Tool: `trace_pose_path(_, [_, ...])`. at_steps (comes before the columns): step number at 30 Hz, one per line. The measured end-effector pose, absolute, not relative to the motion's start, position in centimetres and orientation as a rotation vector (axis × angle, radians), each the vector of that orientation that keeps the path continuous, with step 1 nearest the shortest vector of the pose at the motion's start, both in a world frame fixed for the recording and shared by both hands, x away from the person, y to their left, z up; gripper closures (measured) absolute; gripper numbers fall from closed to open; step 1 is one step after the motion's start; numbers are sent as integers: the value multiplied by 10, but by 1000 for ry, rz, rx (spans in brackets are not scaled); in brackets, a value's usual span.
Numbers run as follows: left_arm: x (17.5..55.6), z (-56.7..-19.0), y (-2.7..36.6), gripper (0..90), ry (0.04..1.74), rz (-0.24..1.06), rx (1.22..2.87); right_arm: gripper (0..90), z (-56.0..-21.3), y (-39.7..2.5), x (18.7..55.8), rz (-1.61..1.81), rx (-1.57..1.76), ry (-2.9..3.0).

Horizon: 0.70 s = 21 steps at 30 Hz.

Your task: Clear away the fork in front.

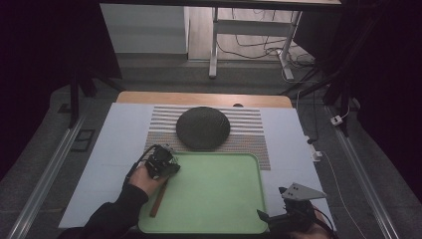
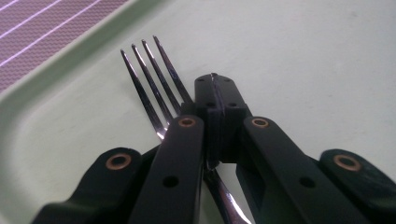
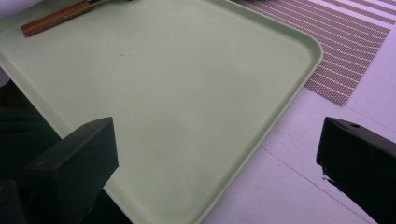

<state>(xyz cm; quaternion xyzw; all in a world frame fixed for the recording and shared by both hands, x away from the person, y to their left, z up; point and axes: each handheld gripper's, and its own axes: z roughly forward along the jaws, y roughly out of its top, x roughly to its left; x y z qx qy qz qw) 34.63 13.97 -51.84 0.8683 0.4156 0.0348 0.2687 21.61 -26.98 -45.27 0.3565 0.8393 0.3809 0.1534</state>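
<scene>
A fork with a wooden handle [image 1: 159, 196] lies along the left part of the green tray [image 1: 219, 194]. My left gripper [image 1: 162, 162] is over the tray's far left corner, shut on the fork's metal neck. In the left gripper view the fork's tines [image 2: 149, 81] stick out to the left of the closed left gripper [image 2: 215, 91], above the tray [image 2: 303, 56]. My right gripper [image 1: 272, 203] is near the tray's front right corner, open and holding nothing. The right gripper [image 3: 217, 154] looks across the tray [image 3: 177, 93] toward the wooden handle [image 3: 56, 18].
A dark round plate [image 1: 203, 128] sits on a striped placemat [image 1: 249, 129] just beyond the tray. The placemat [image 3: 345, 46] also borders the tray in the right gripper view and the placemat [image 2: 42, 32] in the left gripper view. A white cover [image 1: 119, 144] spreads over the table.
</scene>
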Motion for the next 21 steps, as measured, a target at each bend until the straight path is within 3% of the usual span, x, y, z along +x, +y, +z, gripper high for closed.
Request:
trace_pose_path(18, [351, -518, 162, 884, 1193, 116, 2315, 0, -453, -272, 218, 1054, 1072, 2385])
trace_pose_path(21, [349, -515, 162, 819, 1167, 113, 2289, 0, -453, -273, 218, 1056, 1072, 2390])
